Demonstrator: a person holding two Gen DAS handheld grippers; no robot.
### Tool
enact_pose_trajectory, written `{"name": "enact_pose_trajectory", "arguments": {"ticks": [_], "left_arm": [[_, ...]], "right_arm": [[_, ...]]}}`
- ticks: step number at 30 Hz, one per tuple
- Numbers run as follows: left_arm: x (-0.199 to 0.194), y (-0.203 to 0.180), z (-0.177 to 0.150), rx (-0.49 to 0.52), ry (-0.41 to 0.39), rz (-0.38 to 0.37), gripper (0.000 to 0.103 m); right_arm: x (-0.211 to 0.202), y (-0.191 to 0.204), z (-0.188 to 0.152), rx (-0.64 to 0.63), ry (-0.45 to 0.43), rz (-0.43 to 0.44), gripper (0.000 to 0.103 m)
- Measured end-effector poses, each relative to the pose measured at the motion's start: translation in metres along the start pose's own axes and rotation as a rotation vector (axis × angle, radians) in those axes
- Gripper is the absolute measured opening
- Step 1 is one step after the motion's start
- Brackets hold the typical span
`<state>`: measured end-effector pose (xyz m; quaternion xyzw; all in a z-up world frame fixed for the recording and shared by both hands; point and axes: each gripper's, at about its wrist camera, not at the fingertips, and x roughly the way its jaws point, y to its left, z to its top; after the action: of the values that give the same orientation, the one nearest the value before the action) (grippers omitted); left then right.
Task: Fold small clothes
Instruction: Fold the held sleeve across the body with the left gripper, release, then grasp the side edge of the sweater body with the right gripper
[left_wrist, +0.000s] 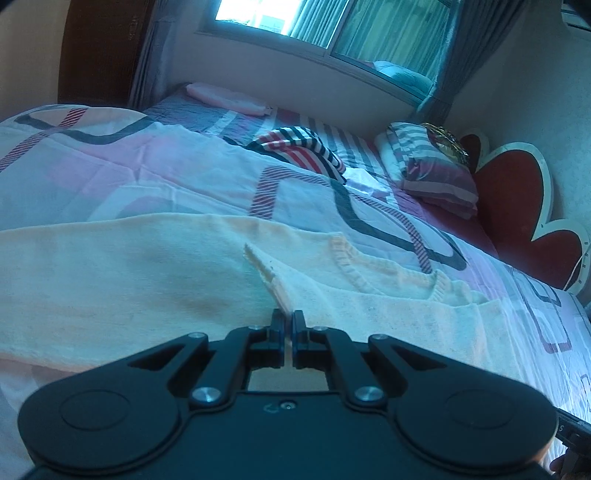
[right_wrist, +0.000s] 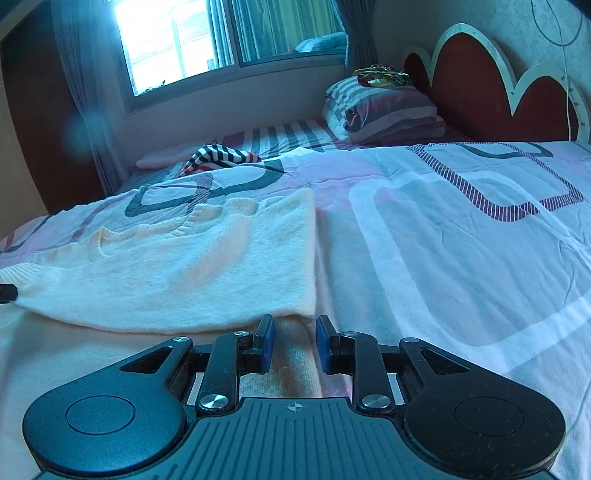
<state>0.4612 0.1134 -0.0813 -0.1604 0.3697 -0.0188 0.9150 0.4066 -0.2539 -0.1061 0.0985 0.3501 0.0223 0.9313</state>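
The cream sweater (left_wrist: 166, 280) lies spread on the quilt (left_wrist: 147, 177), filling the lower half of the left view. The left gripper (left_wrist: 288, 319) has its jaws closed tight on a raised fold of the sweater at 6 o'clock. The right gripper (right_wrist: 295, 326) stands partly open, nothing pinched, with the sweater's folded edge (right_wrist: 221, 321) just ahead at 11 o'clock. A striped garment (right_wrist: 219, 157) lies beyond, near the pillow (right_wrist: 384, 114).

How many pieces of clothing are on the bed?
2 that I can tell: a cream sweater in front of the grippers, and a striped garment crumpled farther back toward the window. Others may be hidden.
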Motion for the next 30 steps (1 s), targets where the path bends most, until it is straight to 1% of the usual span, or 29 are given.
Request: {"name": "enact_pose_trajectory", "arguments": {"ticks": [5, 9, 11, 12, 14, 15, 16, 18, 20, 21, 23, 25, 26, 27, 28, 29, 30], "left_arm": [[0.006, 0.004, -0.006, 0.014, 0.027, 0.002, 0.002], [0.008, 0.005, -0.012, 0.015, 0.036, -0.001, 0.002], [0.009, 0.006, -0.014, 0.017, 0.037, 0.002, 0.002], [0.01, 0.007, -0.016, 0.016, 0.04, 0.004, 0.002], [0.011, 0.009, -0.019, 0.013, 0.049, 0.009, 0.002], [0.011, 0.01, -0.021, 0.017, 0.05, 0.023, 0.006], [0.01, 0.009, -0.022, 0.025, 0.046, 0.056, 0.013], [0.001, 0.01, -0.023, 0.033, 0.015, 0.099, 0.015], [-0.012, 0.003, -0.022, 0.081, -0.047, 0.176, 0.03], [-0.015, -0.004, -0.021, 0.115, -0.079, 0.199, 0.04], [-0.013, -0.019, -0.019, 0.169, -0.1, 0.177, 0.041], [-0.002, -0.038, -0.018, 0.212, -0.084, 0.138, 0.043], [0.004, -0.046, -0.019, 0.226, -0.076, 0.13, 0.043], [0.01, -0.052, -0.021, 0.238, -0.065, 0.127, 0.043], [0.013, -0.055, -0.023, 0.244, -0.054, 0.13, 0.043], [0.016, -0.056, -0.024, 0.247, -0.046, 0.128, 0.043], [0.016, -0.054, -0.026, 0.248, -0.047, 0.13, 0.043]], "right_arm": [[0.004, 0.002, -0.001, -0.015, 0.001, -0.023, 0.024], [0.001, 0.003, -0.002, -0.025, -0.032, -0.038, 0.023], [0.004, 0.001, -0.003, -0.029, -0.018, -0.064, 0.01], [0.007, -0.002, -0.002, -0.022, -0.004, -0.072, 0.009], [0.007, -0.005, -0.002, -0.015, -0.005, -0.067, 0.009], [0.005, -0.006, -0.001, -0.017, -0.006, -0.066, 0.009], [0.002, -0.007, 0.0, -0.014, -0.014, -0.066, 0.009], [-0.01, -0.007, 0.002, -0.011, -0.052, -0.061, 0.009], [-0.02, -0.006, 0.006, -0.017, -0.096, -0.064, 0.009], [-0.022, -0.004, 0.01, -0.012, -0.112, -0.055, 0.009], [-0.015, 0.003, 0.017, -0.002, -0.099, -0.016, 0.009], [0.0, 0.019, 0.02, -0.023, -0.062, 0.041, 0.009], [0.008, 0.026, 0.019, -0.03, -0.037, 0.074, 0.009], [0.016, 0.031, 0.016, -0.05, -0.009, 0.088, 0.009], [0.021, 0.033, 0.013, -0.082, 0.008, 0.081, 0.009], [0.023, 0.03, 0.01, -0.108, 0.005, 0.04, 0.009], [0.024, 0.017, 0.007, -0.092, -0.009, 0.004, 0.007]]}}
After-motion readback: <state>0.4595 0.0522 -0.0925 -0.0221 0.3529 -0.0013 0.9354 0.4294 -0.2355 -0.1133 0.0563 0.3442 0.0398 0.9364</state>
